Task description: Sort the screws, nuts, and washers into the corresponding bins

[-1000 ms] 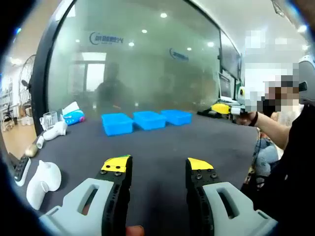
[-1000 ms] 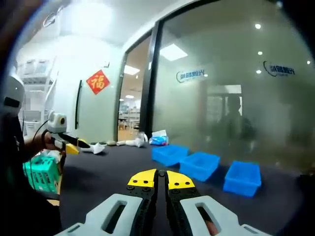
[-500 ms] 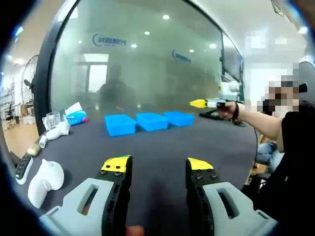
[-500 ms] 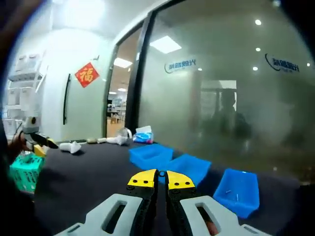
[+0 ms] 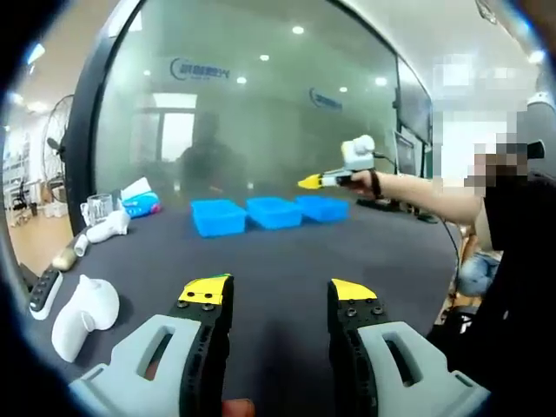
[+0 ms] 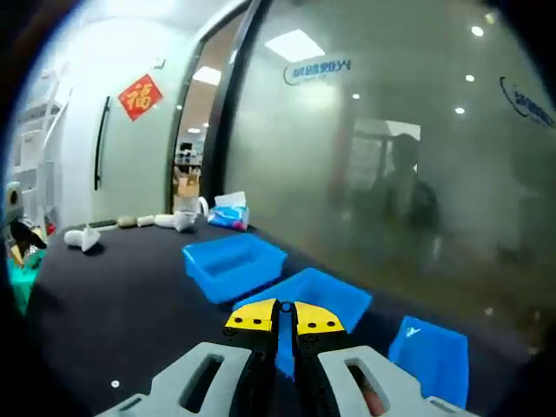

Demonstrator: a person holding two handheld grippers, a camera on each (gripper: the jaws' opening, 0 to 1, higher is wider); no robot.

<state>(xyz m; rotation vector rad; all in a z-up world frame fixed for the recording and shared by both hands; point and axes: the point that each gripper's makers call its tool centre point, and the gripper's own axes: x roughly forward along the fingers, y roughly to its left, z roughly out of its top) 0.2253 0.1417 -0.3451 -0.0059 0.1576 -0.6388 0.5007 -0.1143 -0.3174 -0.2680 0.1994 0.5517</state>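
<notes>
Left gripper (image 5: 278,291) jaws spread wide, empty, above the near table (image 5: 287,252) edge; right gripper (image 6: 285,315) jaws closed, holding nothing visible, over middle blue bin (image 6: 313,295); three bins (image 5: 271,212) in a row at far edge

The right gripper (image 6: 285,314), jaws closed, hangs over the black table (image 6: 113,304) before three blue bins (image 6: 233,263).

Left gripper (image 5: 278,291): jaws parted, nothing between them. Right gripper (image 6: 286,316): yellow-tipped jaws pressed together, empty. Seen from the left gripper view, the person's outstretched arm (image 5: 426,187) holds it level.
</notes>
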